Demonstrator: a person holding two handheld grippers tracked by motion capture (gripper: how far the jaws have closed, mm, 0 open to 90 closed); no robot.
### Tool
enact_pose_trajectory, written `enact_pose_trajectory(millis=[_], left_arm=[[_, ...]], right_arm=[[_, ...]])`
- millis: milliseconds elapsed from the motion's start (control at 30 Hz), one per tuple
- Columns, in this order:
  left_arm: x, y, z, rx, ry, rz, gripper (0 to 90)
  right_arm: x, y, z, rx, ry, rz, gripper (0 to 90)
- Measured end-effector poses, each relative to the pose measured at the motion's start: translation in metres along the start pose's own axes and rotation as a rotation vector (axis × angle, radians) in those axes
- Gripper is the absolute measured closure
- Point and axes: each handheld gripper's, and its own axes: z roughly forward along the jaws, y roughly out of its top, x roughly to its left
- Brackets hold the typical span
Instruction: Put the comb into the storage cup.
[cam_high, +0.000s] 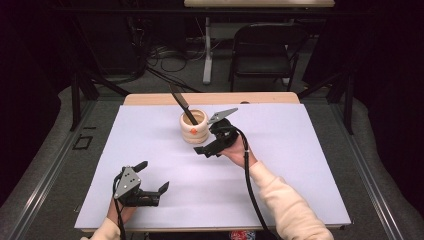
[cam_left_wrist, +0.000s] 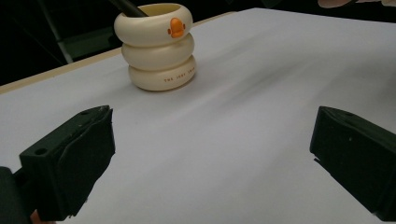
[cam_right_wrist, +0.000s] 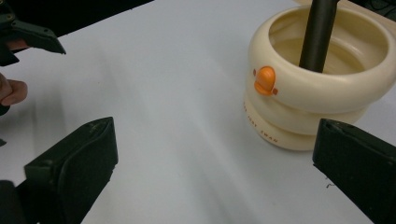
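One cream holder (cam_high: 194, 127) with a dark tool (cam_high: 180, 103) leaning in it stands just beside our right gripper (cam_high: 212, 145), whose jaws are spread with nothing between them; our left gripper (cam_high: 150, 181), well apart from it, gapes empty over the white mat (cam_high: 300, 165).

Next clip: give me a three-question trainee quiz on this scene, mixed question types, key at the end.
1. True or false: the dark utensil stands tilted inside the cream holder.
2. Which gripper is closer to the holder? A) left gripper B) right gripper
3. What colour is the small mark on the holder's top ring?

Key:
1. True
2. B; its jaws stand open beside the holder, gripping nothing.
3. Orange
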Motion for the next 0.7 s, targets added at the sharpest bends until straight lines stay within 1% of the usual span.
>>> enact_pose_trajectory(millis=[133,233,367,433,533,567,700], left_arm=[[0.000,0.000,0.001,0.001,-0.004,0.004,0.2],[0.000,0.000,0.001,0.000,-0.003,0.004,0.2],[0.000,0.000,0.001,0.004,-0.004,0.007,0.2],[-0.001,0.000,0.001,0.002,-0.004,0.013,0.2],[-0.001,0.000,0.000,0.001,-0.005,0.011,0.2],[-0.001,0.000,0.000,-0.002,-0.005,0.012,0.2],[-0.001,0.000,0.000,0.000,-0.005,0.013,0.2]], right_arm=[[0.002,-0.005,-0.004,0.001,-0.001,-0.003,0.0],[0.004,-0.014,-0.011,-0.008,0.002,-0.007,0.0],[0.005,-0.023,-0.014,-0.004,0.005,0.000,0.0],[0.005,-0.028,-0.016,0.004,0.000,0.000,0.0],[0.006,-0.032,-0.019,0.011,0.000,-0.001,0.0],[0.008,-0.037,-0.024,0.015,-0.006,-0.003,0.0],[0.010,-0.045,-0.032,0.013,-0.018,-0.007,0.0]])
